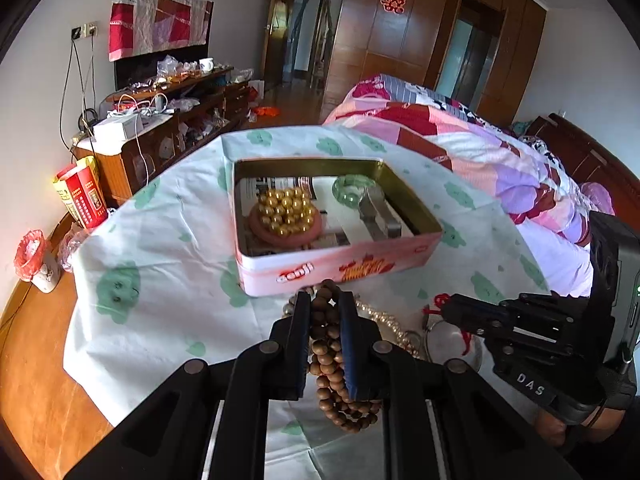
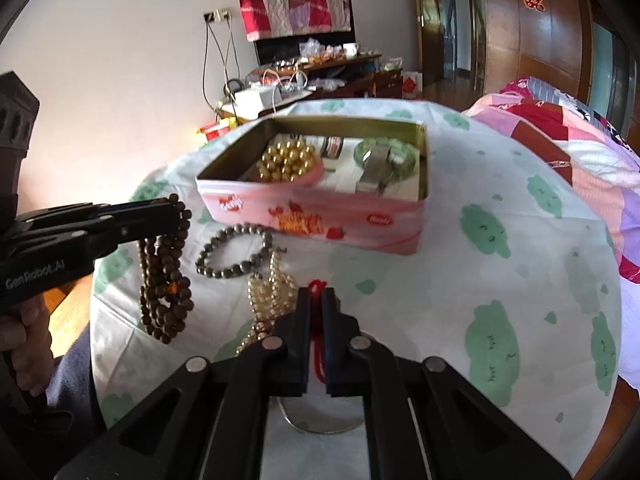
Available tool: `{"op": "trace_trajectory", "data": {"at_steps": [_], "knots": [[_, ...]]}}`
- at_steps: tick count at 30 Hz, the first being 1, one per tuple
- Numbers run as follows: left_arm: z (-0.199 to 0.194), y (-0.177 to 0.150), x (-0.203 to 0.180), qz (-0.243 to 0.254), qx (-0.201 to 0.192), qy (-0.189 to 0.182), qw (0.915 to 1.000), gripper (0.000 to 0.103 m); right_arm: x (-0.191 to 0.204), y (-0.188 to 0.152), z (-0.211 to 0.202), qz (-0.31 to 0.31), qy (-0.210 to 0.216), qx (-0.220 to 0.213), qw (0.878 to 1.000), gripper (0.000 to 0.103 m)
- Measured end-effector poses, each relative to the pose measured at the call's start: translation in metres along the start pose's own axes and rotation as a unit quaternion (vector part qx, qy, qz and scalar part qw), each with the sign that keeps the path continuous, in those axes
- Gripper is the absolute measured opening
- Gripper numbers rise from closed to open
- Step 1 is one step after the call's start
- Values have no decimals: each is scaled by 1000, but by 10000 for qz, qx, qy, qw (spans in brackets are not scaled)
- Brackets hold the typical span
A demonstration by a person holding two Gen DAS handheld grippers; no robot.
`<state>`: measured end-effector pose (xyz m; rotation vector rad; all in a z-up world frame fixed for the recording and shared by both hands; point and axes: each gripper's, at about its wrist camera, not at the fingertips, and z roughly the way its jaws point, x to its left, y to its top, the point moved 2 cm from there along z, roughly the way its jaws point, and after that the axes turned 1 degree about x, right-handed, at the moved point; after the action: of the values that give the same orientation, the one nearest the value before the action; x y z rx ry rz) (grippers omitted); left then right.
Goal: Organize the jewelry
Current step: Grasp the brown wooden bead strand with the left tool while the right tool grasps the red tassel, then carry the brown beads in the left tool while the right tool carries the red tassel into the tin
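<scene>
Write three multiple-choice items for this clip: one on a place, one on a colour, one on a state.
1. Where is the gold bead cluster?
A. inside the tin
B. on the cloth
C. in the right claw

2. What colour is the cord in the right claw?
A. blue
B. red
C. white

3. How is the brown bead strand?
A. lying in the tin
B. flat on the cloth
C. hanging from the left claw

Key: 1 A, it sits within the tin walls. 2 B, red cord shows between the fingers. 3 C, the strand dangles clamped.
</scene>
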<state>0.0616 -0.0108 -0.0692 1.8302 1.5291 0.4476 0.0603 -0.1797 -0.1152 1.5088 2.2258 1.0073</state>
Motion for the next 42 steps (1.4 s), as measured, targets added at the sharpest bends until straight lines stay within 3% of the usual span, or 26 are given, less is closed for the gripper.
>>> {"op": "trace_trajectory", "data": {"at_steps": [18,42], "knots": [[-15,33,-2,124,-488,-1,9987,13,-14,38,-44,77,-123,-724,9973,7],[2,88,6,281,-827,303,9957,13,-28,90,-36,-98,-228,-1060,9941,7]]}}
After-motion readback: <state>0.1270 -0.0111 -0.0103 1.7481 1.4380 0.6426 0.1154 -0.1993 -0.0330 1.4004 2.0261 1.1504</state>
